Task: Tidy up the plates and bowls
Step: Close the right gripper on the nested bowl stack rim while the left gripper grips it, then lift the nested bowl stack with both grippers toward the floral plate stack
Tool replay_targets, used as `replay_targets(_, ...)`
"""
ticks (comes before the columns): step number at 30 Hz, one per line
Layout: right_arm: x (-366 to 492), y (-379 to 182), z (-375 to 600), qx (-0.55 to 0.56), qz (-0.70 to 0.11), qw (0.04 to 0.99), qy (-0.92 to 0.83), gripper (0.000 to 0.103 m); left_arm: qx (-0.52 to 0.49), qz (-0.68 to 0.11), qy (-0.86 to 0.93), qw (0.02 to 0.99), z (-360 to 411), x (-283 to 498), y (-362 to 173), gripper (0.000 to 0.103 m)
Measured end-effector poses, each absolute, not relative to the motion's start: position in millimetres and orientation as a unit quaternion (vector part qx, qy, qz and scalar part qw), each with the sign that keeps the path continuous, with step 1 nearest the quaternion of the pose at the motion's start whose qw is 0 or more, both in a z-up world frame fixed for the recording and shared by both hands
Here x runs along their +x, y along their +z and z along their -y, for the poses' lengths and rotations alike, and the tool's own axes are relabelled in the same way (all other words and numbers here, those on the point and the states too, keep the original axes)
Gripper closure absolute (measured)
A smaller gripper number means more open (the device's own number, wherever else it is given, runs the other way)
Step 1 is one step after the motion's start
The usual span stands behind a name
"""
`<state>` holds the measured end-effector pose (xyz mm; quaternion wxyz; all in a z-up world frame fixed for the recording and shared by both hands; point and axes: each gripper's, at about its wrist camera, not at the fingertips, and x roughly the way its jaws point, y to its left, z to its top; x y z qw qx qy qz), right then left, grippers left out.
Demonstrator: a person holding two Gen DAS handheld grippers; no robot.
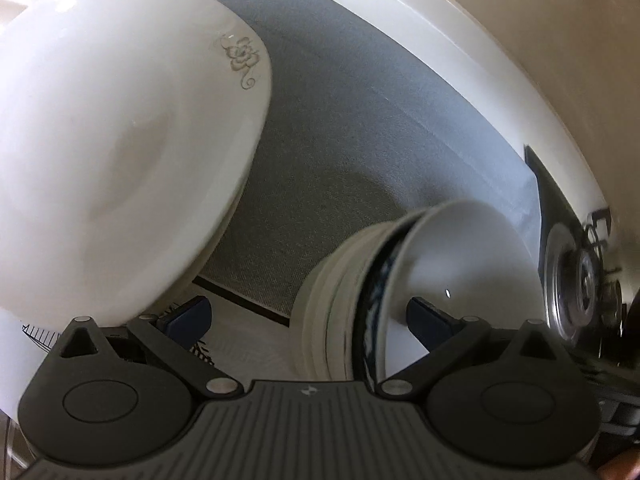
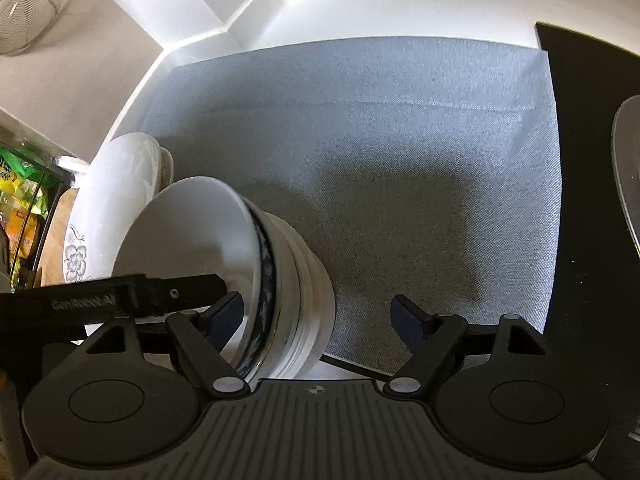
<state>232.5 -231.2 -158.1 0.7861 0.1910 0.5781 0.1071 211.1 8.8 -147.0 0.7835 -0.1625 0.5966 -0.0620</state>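
A stack of white bowls (image 1: 344, 304), the top one with a dark blue patterned band, stands on a grey mat (image 1: 360, 128). It also shows in the right wrist view (image 2: 280, 272). A stack of white plates with a grey flower print (image 1: 112, 152) stands to its left, also seen in the right wrist view (image 2: 116, 200). My left gripper (image 1: 308, 316) is open, its fingers on either side of the bowl stack's rim. My right gripper (image 2: 318, 320) is open around the bowl stack's right side, its left finger (image 2: 224, 316) inside the top bowl. The left gripper's black body (image 2: 100, 300) crosses in front.
The mat lies in a white tray-like surround (image 2: 256, 32). A black surface (image 2: 592, 160) with a metal lid (image 2: 630, 176) lies to the right. A wire basket (image 2: 28, 4) sits at upper left. Colourful packages (image 2: 20, 208) stand at the far left.
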Motion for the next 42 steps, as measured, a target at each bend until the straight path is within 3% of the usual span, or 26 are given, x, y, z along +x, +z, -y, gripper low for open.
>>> replay_targets(8,239,-175,240,0.224,-0.594,0.765,0.113,0.014,-0.178,-0.597,-0.065,0.779,-5,211,-151,0.000)
replay_targets(26,237,-178,248,0.240,-0.598,0.754,0.127,0.013,-0.221,-0.596,-0.038,0.771,11,209,-155,0.000)
replay_targets(28,238,-177,245,0.243,-0.596,0.753,0.136,0.023,-0.230,-0.608,-0.029,0.759,8,211,-154,0.000)
replay_targets(29,238,-176,243,0.251,-0.592,0.752,0.146,0.034,-0.234,-0.612,-0.026,0.755,7,212,-154,0.001)
replay_targets(30,236,-174,242,0.258,-0.587,0.751,0.157,0.042,-0.241,-0.612,-0.033,0.753,7,211,-153,0.008)
replay_targets(32,236,-170,239,0.244,-0.584,0.758,0.160,0.043,-0.238,-0.611,-0.044,0.754,4,208,-148,0.014)
replay_targets(34,236,-170,241,0.246,-0.584,0.756,0.165,0.045,-0.202,-0.598,-0.052,0.774,7,207,-138,0.026)
replay_targets(36,235,-171,246,0.255,-0.582,0.753,0.170,0.053,-0.172,-0.589,-0.061,0.787,7,205,-129,0.034)
replay_targets(42,233,-163,246,0.249,-0.575,0.762,0.164,0.058,-0.152,-0.587,-0.072,0.792,11,202,-125,0.037)
